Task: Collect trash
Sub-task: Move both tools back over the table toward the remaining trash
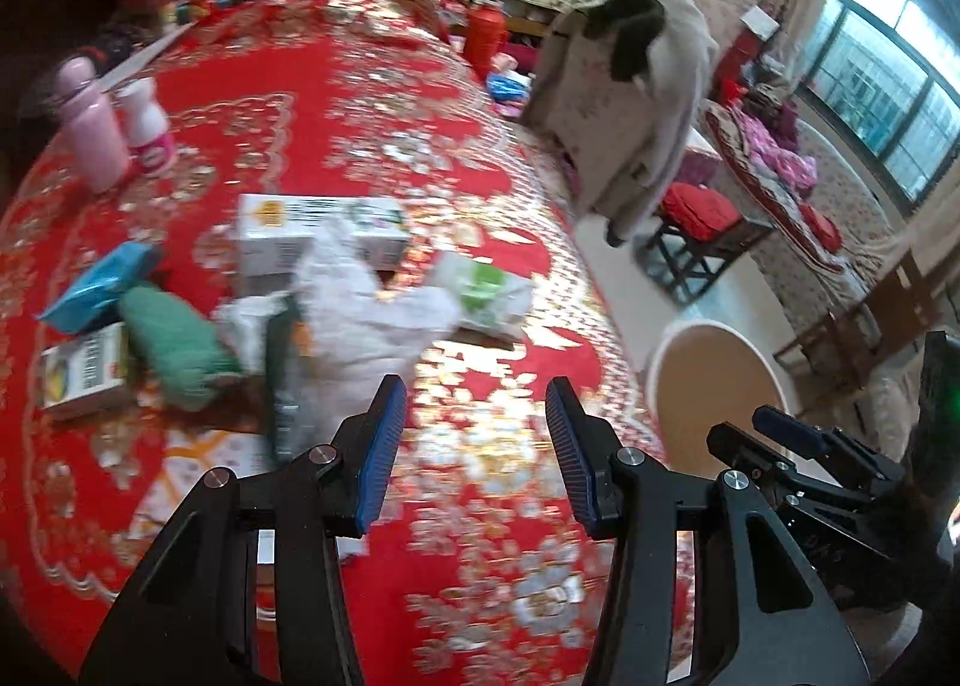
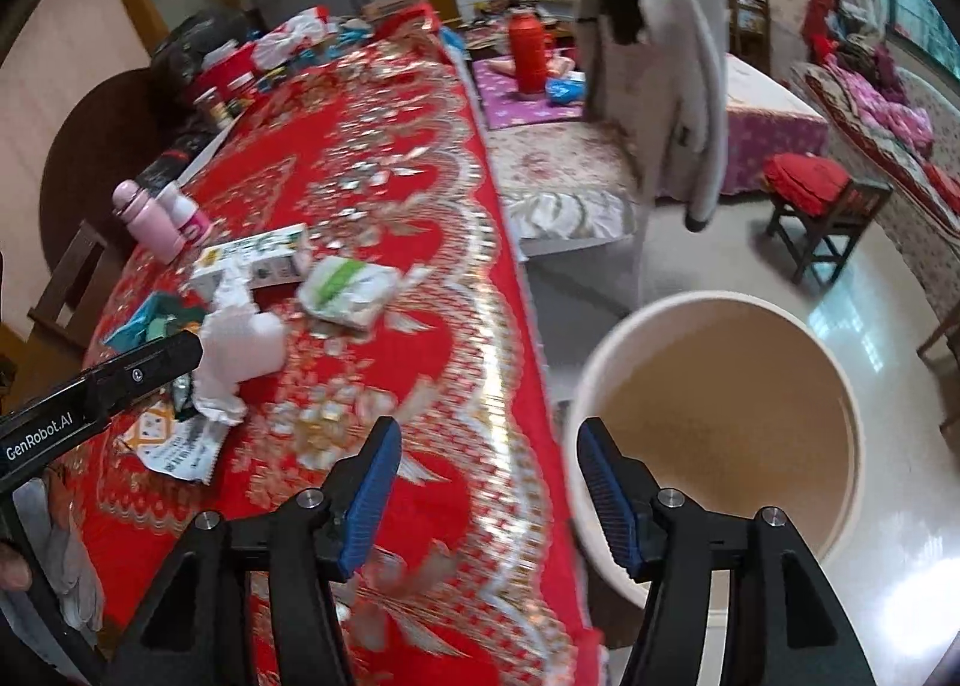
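In the left wrist view the left hand-held gripper (image 1: 474, 434) sits at lower centre with its blue-padded jaws apart and nothing between them, over the red patterned cloth of the worktop (image 1: 360, 98); just above its left finger lies a crumpled white tissue (image 1: 360, 320), beside a white carton (image 1: 312, 239), a green-printed wrapper (image 1: 486, 290), a blue packet (image 1: 102, 284) and a green roll (image 1: 174, 344) at centre left; a pink bottle (image 1: 90, 128) stands at upper left. In the right wrist view the right hand-held gripper (image 2: 489, 482) is at lower centre, jaws likewise apart and empty, straddling the worktop's edge; a cream round bin (image 2: 720, 404) stands on the floor at lower right, just beside the worktop; the tissue lies at centre left.
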A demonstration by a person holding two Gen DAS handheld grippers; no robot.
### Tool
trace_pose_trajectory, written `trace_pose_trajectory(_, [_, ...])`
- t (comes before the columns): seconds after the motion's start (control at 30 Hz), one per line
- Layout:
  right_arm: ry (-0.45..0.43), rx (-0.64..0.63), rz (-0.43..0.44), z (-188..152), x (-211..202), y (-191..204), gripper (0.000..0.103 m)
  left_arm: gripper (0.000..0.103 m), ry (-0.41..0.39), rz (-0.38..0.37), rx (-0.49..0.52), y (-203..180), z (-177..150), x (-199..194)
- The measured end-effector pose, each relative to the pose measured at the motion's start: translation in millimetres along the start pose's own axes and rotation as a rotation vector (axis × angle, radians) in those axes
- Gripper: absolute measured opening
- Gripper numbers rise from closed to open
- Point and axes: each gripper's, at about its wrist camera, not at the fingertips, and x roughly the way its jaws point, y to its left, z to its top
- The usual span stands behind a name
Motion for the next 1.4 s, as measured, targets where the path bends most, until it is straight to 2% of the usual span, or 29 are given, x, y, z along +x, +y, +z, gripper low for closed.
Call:
trace_pose_trajectory(0.23, [0.014, -0.084, 0.041, 11.1, 15.3, 47.4, 0.061, 0.046, -0.021, 0.059, -0.084, 57.5, 0.1, -13.6])
trace_pose_trajectory(0.5, [0.041, -0.126, 0.07, 15.4, 32.9, 80.4, 0.061, 0.046, -0.024, 0.153, -0.163, 126.1, -2.5, -23.5])
trace_pose_trajectory(0.97, [0.073, -0.131, 0.071, 17.2, 51.8, 113.1, 0.062, 0.046, -0.01, 0.382, -0.319, 290.1, 6.0, -18.5])
trace_pose_trajectory(1.1, [0.083, -0.122, 0.062, 18.0, 58.0, 117.7, 0.062, 0.046, 0.021, 0.372, -0.341, 315.0, 9.2, -6.6])
trace_pose_trajectory(1.3, [0.094, -0.107, 0.06, 20.8, 66.8, 124.6, 0.063, 0.046, 0.06, 0.371, -0.324, 332.7, 17.4, 15.6])
trace_pose_trajectory(1.4, [0.099, -0.112, 0.06, 22.2, 70.9, 129.5, 0.063, 0.046, 0.116, 0.346, -0.311, 334.9, 17.6, 29.5])
